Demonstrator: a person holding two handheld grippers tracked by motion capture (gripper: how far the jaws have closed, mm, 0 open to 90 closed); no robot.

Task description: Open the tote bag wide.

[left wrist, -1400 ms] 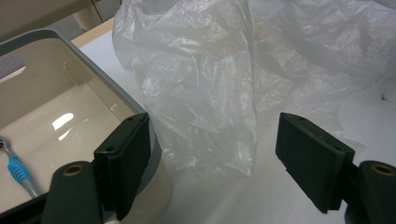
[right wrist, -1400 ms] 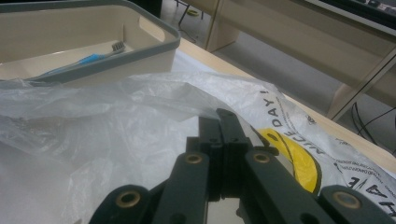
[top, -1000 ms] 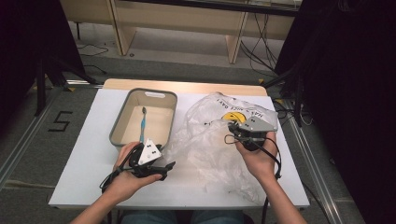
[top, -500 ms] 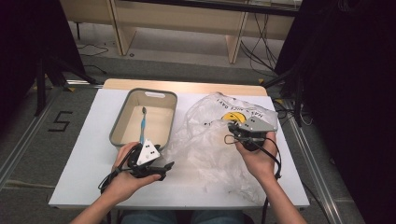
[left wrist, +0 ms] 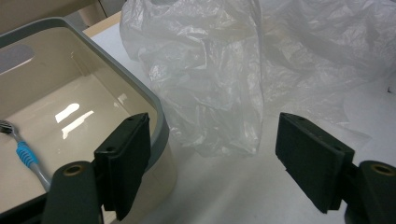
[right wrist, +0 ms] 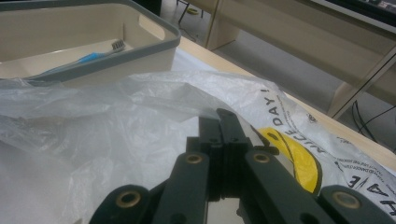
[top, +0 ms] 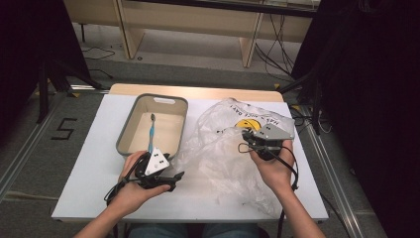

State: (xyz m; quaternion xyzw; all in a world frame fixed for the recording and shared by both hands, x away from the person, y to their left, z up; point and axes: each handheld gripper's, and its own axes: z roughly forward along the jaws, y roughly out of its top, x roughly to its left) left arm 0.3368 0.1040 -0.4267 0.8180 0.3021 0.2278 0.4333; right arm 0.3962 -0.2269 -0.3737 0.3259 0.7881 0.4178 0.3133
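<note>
The right gripper [right wrist: 223,122] has its fingers pressed flat together; whether a fold of the plastic bag [top: 233,148] is nipped between them cannot be told. The left gripper [left wrist: 212,163] has its fingers spread wide with nothing between them, aimed at the gap between the bag and the bin [top: 130,130].

The bag is thin, clear and crumpled, printed with a yellow smiley face, and lies spread over the right half of the white desk [top: 89,163], its left edge just beside the bin. It looks very light, limp and slippery, so it will likely slide and billow; a gathered fold or an edge seems the best hold.

Both of the person's hands rest low near the front desk edge. A blue toothbrush [top: 151,133] lies inside the bin.
</note>
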